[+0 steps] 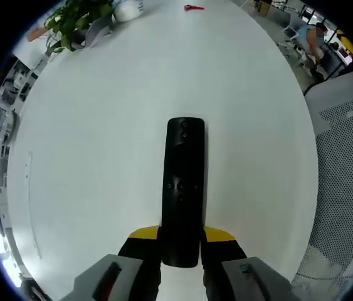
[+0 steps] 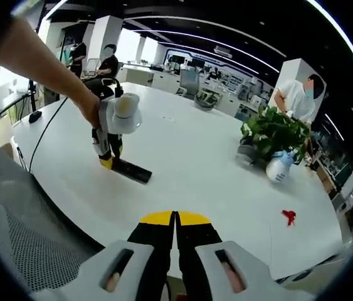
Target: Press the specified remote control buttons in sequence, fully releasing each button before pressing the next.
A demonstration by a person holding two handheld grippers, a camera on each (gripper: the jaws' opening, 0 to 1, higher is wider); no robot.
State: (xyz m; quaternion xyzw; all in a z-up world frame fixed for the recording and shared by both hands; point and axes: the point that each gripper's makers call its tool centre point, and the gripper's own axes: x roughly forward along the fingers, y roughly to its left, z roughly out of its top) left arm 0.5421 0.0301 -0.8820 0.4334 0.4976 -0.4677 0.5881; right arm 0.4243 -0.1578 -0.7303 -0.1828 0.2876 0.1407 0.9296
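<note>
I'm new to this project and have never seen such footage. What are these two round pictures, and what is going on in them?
A person holds a two-jaw gripper in each hand, and a fisheye camera rides on each one, looking forward along its jaws.

The left gripper view looks down on a white table. The left gripper has its yellow-tipped jaws closed on the near end of a black remote control, which lies flat on the table.

The right gripper view looks across the same table from farther off. The right gripper is shut and holds nothing. Beyond it you see the other gripper in the person's hand, gripping the remote. Also on the table: a potted plant, a white spray bottle and a small red object.
</note>
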